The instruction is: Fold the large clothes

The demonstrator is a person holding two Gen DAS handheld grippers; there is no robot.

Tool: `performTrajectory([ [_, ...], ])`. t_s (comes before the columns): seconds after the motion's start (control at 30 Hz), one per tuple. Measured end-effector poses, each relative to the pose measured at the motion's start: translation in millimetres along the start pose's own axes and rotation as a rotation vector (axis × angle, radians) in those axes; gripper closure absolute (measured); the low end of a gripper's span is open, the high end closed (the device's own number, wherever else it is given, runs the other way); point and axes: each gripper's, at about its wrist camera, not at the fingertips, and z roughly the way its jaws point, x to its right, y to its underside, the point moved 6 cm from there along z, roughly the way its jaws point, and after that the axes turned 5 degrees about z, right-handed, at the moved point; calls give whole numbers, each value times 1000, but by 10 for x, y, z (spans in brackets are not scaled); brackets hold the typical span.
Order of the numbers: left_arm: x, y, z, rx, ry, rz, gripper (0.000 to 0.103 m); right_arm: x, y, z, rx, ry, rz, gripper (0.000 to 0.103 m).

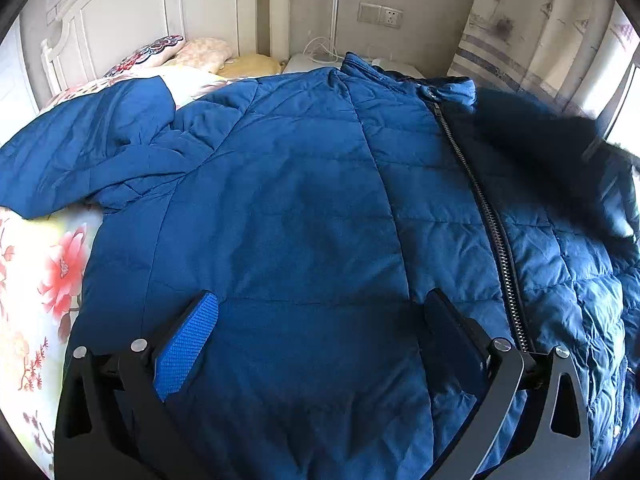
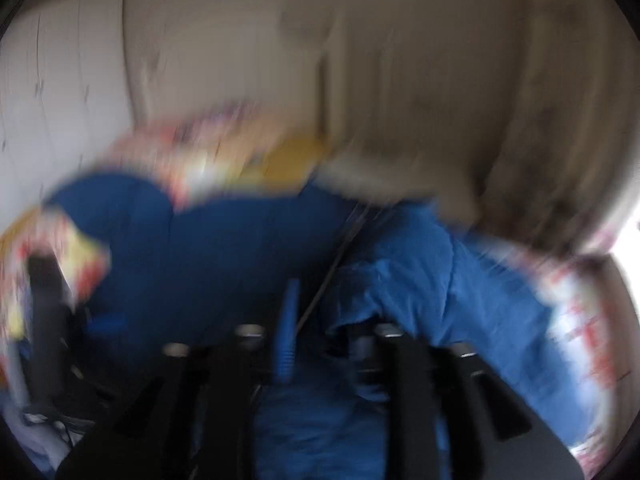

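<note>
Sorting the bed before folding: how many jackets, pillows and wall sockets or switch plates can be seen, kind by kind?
Jackets: 1, the blue jacket
Pillows: 3, the embroidered pillow, the pink pillow, the yellow pillow
Wall plates: 2, the switch and the socket
Total: 6

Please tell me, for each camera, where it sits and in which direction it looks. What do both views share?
Left wrist: sits on the left tongs, looks down over the blue jacket toward the headboard; both fingers show, spread wide.
Right wrist: sits on the right tongs, blurred, looks down at jacket fabric; fingers show, narrowly apart.
Shared: jacket, floral bedding.
</note>
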Motion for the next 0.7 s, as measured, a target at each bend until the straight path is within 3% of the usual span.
performTrajectory([
  [0.03,-3,-1,-2,2,3,-2,4,17,141,191,-79,-33,32,46],
  [0.07,-7,-1,-3,3,6,-4,4,67,285,315,-134,-44,72,40],
  [0.2,-12,1,-6,6,10,-7,4,204,506,63,-128,-111,184,34],
  [0.3,-12,-1,-12,9,14,-10,4,405,612,-467,-59,-187,294,30],
  [0.4,-16,-7,-13,11,19,-14,4,881,689,-985,94,-147,416,30],
  [0.47,-8,-8,-11,10,15,-11,4,1483,853,-1214,180,-115,620,30],
  [0.53,-3,-5,-12,9,13,-9,4,2012,1092,-1221,178,-112,853,28],
  [0.6,-4,-6,-17,10,14,-11,4,2299,1317,-1107,143,-173,1041,28],
  [0.7,-3,-2,-15,9,13,-9,4,2515,1390,-909,148,-250,1158,26],
])
